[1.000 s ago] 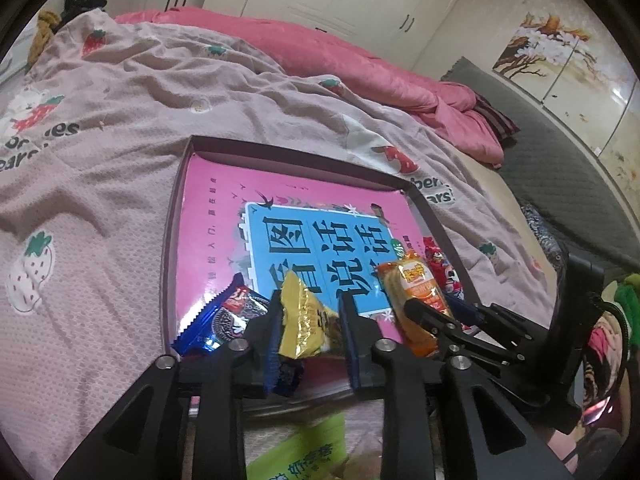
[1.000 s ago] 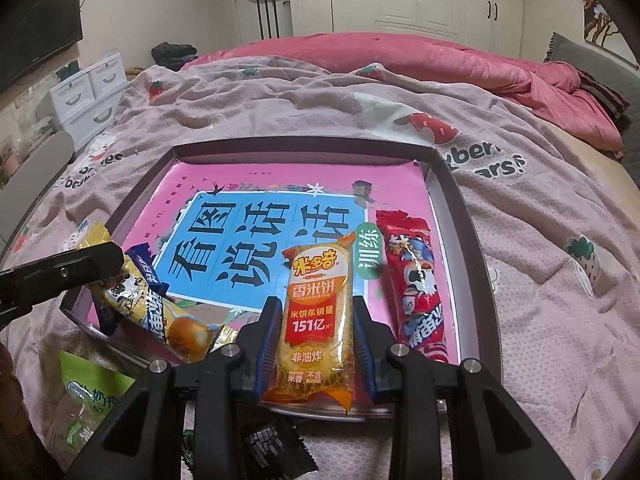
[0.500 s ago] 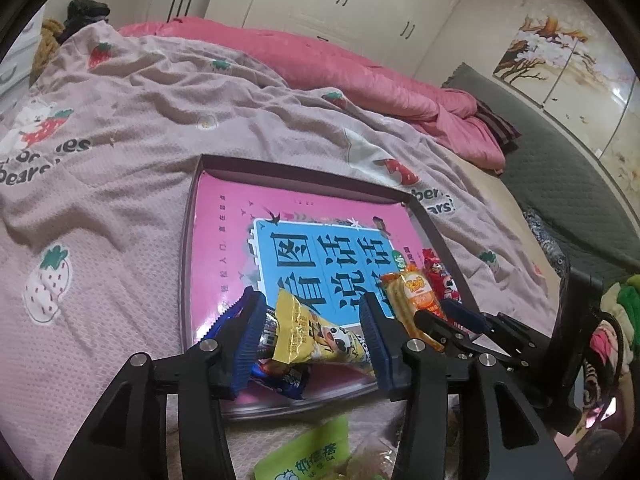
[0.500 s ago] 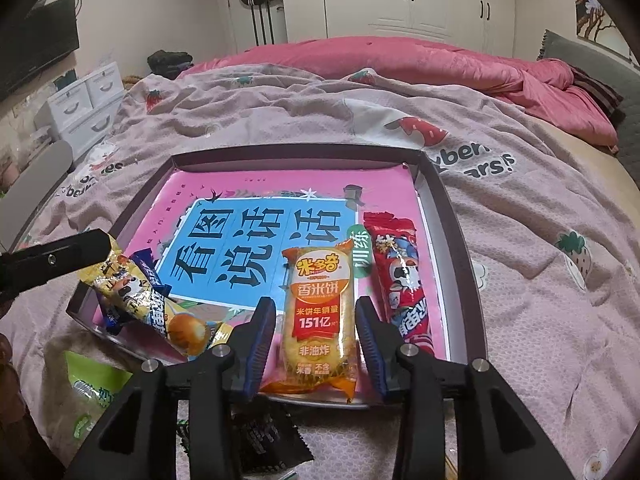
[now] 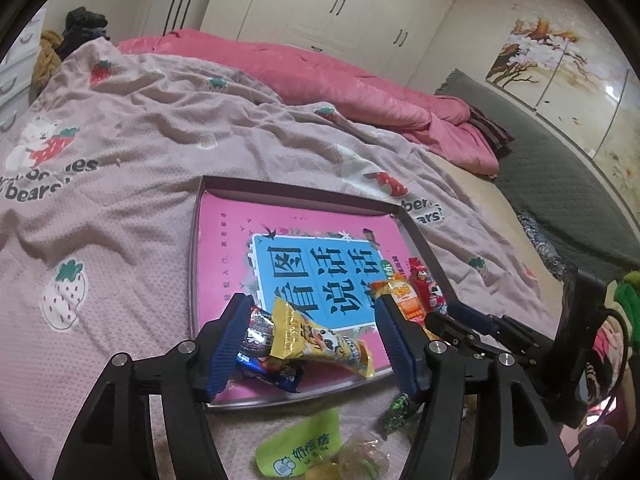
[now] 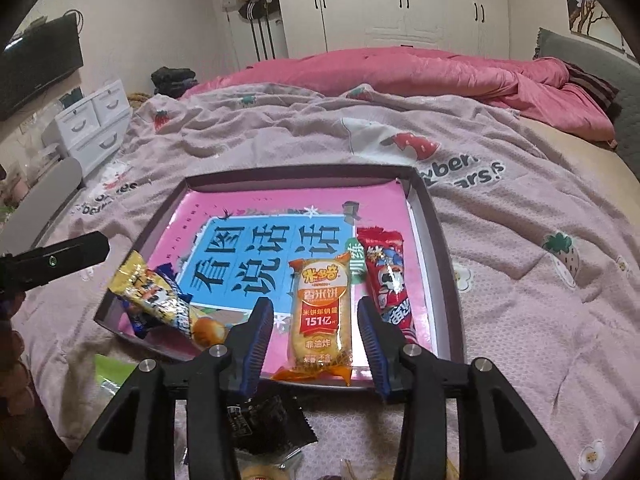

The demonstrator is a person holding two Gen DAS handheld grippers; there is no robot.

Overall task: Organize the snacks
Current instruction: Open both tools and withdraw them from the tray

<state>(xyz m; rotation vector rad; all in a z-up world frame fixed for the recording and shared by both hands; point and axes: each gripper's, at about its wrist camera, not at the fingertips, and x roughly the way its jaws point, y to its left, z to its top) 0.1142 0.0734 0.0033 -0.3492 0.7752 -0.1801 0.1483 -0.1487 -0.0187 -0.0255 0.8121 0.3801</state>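
Note:
A shallow box [image 5: 298,193] [image 6: 442,248] lined with a pink and blue sheet lies on the bed. In it lie a yellow snack packet [image 5: 316,338] [image 6: 160,300] on top of a blue cookie packet [image 5: 266,370], an orange rice-cracker packet [image 6: 322,312] [image 5: 404,300] and a red packet [image 6: 386,276] [image 5: 426,284]. My left gripper [image 5: 310,340] is open, its jaws wide on either side of the yellow packet. My right gripper [image 6: 316,334] is open around the orange packet without touching it.
In front of the box's near edge lie a green packet [image 5: 298,446] [image 6: 110,372], a black packet [image 6: 266,426] and other small sweets [image 5: 396,408]. A pink quilt [image 6: 400,76] is bunched at the far side of the bed. White drawers [image 6: 92,124] stand at the left.
My left gripper opened and let go of the yellow packet, which now lies in the box. My right gripper opened wider around the orange packet. Both pulled back a little.

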